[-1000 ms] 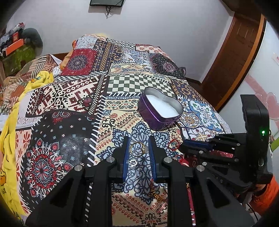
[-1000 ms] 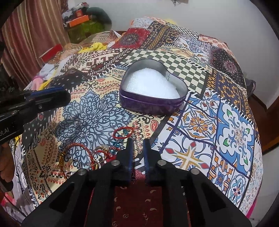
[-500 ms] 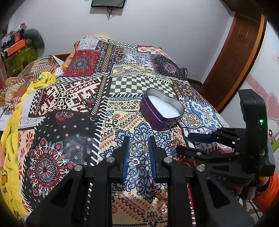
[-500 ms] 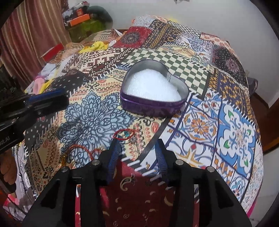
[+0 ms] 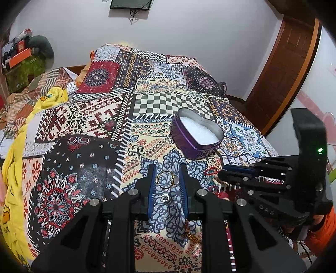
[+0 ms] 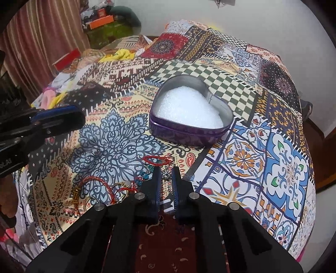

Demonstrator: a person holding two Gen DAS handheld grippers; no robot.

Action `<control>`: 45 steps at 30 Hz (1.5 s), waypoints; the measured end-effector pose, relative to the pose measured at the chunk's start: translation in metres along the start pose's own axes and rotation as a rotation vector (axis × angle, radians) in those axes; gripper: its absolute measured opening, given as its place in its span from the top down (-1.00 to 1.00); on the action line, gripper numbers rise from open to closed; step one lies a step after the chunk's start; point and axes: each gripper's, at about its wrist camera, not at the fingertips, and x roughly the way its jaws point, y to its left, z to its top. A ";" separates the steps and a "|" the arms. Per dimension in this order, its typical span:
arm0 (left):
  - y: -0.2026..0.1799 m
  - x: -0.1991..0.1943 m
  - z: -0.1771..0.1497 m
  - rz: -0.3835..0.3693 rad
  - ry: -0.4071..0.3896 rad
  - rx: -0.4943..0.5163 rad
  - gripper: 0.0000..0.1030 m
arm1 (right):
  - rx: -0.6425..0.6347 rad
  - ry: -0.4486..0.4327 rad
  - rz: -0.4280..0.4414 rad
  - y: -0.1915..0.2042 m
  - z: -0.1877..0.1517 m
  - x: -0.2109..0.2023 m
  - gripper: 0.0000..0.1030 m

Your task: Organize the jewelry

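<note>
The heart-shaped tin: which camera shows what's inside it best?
The right wrist view: the heart-shaped tin sits close, and its white padding shows almost fully, with nothing else visible inside. The left wrist view shows the tin farther off, more side-on, its near wall hiding part of the padding.

1. The right gripper (image 6: 166, 175) has its fingertips close together around a small silver piece (image 6: 166, 174); whether they pinch it cannot be told.
2. The gold bangle (image 5: 166, 179) and small ring (image 5: 165, 197) lie between the left gripper (image 5: 166, 178) fingers; contact is unclear.
3. The jewelry pile (image 6: 117, 187) is partly hidden behind the right gripper's body, its pieces tangled and too small to separate.
4. The gold chain (image 5: 192, 236) is mostly covered by the left gripper's frame.
5. The wall-mounted screen (image 5: 130, 3) is cut off by the top edge.
</note>
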 end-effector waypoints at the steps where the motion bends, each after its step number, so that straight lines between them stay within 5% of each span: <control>1: -0.002 0.000 0.002 0.000 -0.004 0.004 0.61 | 0.006 -0.013 -0.002 -0.001 0.000 -0.004 0.82; 22: -0.037 0.018 0.065 -0.066 -0.069 0.092 0.61 | 0.138 -0.286 -0.007 -0.038 0.046 -0.073 0.82; 45: -0.042 0.087 0.070 -0.118 0.075 0.123 0.61 | 0.160 -0.137 0.057 -0.057 0.053 -0.004 0.82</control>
